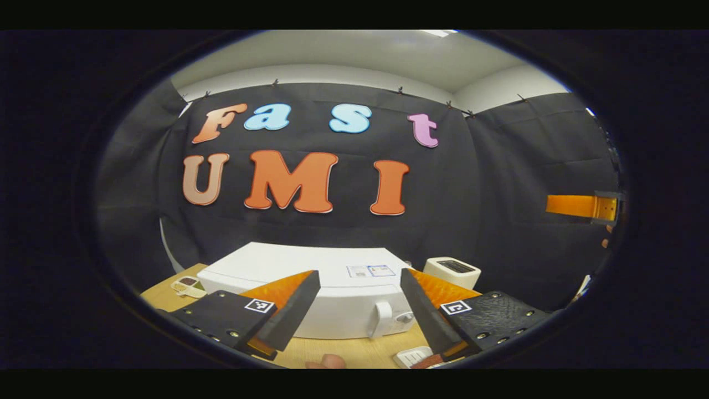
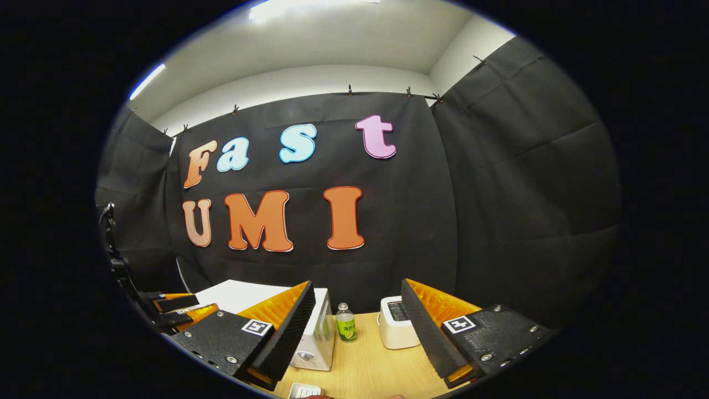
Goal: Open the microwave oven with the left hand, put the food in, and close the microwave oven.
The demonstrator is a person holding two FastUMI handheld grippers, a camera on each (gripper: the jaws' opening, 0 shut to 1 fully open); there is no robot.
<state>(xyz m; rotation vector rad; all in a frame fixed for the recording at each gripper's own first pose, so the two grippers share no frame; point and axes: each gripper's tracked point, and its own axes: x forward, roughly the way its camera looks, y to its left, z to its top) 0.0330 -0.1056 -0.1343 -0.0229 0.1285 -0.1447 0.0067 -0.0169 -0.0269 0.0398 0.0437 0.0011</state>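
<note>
Your left gripper hangs with fingers spread wide and empty; your right gripper likewise. Ahead on the counter the white microwave sits shut. Opening is the step: reach its handle. Its top sticker is unreadable.

Overhead ceiling light gives even, moderately bright illumination, dimmer in the left gripper view. Fisheye distortion bends straight edges toward the rim, where detail darkens. White microwave slightly glares; focus mildly soft.
</note>
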